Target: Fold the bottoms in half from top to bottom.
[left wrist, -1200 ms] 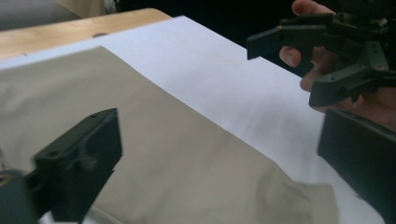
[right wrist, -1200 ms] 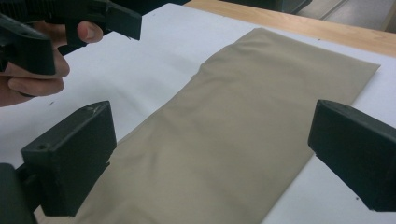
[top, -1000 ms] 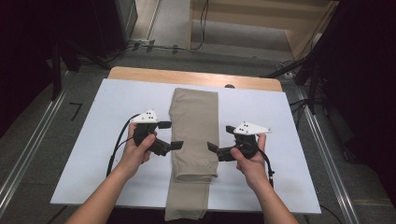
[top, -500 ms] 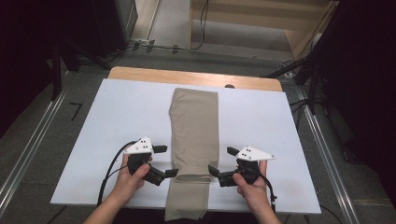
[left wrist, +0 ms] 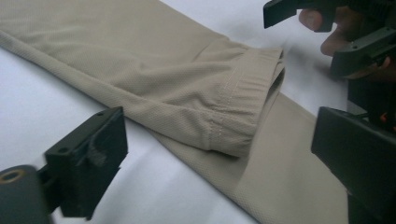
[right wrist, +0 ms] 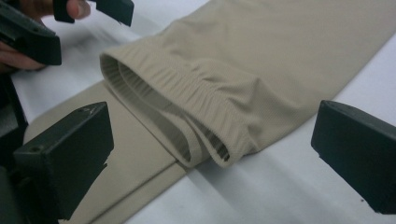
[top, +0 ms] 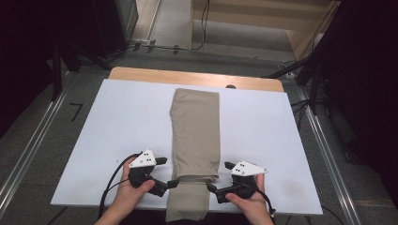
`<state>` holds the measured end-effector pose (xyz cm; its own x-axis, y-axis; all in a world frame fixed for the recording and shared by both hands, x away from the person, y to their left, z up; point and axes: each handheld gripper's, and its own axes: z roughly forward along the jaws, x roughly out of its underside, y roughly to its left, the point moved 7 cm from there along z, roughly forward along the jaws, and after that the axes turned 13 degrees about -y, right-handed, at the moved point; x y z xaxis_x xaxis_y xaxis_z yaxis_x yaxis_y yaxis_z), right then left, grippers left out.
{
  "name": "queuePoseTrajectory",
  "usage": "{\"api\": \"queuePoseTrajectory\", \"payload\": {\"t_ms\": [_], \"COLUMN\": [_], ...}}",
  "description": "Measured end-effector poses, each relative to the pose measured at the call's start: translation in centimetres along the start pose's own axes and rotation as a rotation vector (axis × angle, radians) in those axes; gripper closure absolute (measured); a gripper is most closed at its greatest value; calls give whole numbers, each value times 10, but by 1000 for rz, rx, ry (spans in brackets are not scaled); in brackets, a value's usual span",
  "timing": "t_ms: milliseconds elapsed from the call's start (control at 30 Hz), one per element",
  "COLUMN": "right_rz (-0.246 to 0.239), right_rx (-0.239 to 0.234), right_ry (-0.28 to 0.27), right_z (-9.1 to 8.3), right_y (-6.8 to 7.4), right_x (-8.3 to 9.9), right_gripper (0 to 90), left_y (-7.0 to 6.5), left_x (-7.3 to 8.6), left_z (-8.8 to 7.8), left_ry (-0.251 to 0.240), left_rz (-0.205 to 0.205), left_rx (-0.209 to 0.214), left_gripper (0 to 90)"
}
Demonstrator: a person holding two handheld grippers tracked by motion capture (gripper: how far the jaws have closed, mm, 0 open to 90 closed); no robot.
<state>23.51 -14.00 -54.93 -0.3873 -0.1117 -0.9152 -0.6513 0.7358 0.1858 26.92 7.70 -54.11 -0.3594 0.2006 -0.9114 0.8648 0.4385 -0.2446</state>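
Flanking unlabelled khaki trousers (top: 195, 136), both claws gape.

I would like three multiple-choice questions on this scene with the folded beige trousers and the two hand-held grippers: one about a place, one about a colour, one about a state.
1. Where do the trousers lie on the white board?
A. along its middle, running away from the person
B. at its far left corner
C. hanging from its right edge

2. What colour are the trousers?
A. dark blue
B. beige
C. red

3. How does the left gripper stand?
A. shut on the cloth
C. laid down, out of the hand
B. open, near the folded-back end

Answers: 1 A, the high view shows them running down the middle; 2 B, all views show beige cloth; 3 B, the left gripper view shows its jaws apart, touching no cloth.
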Motion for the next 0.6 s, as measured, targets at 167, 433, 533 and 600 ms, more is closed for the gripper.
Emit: {"api": "queuePoseTrajectory", "payload": {"t_ms": [167,433,533,600], "right_rz": [-32,-75,-78,-79], "right_rx": [50,123,108,97], "right_ry": [42,75,69,69], "right_z": [7,11,11,11], "right_y": [0,0,2,3], "right_x": [7,11,11,11], "right_gripper": [85,247,368,436], "left_y": [1,0,1,1], "left_x": [2,3,3,4], "left_z": [7,10,9,9], "left_ry": [31,53,50,50], "left_rz": [14,36,22,22], "left_rx": [-57,-97,-95,-86], "left_gripper": [161,437,532,585]}}
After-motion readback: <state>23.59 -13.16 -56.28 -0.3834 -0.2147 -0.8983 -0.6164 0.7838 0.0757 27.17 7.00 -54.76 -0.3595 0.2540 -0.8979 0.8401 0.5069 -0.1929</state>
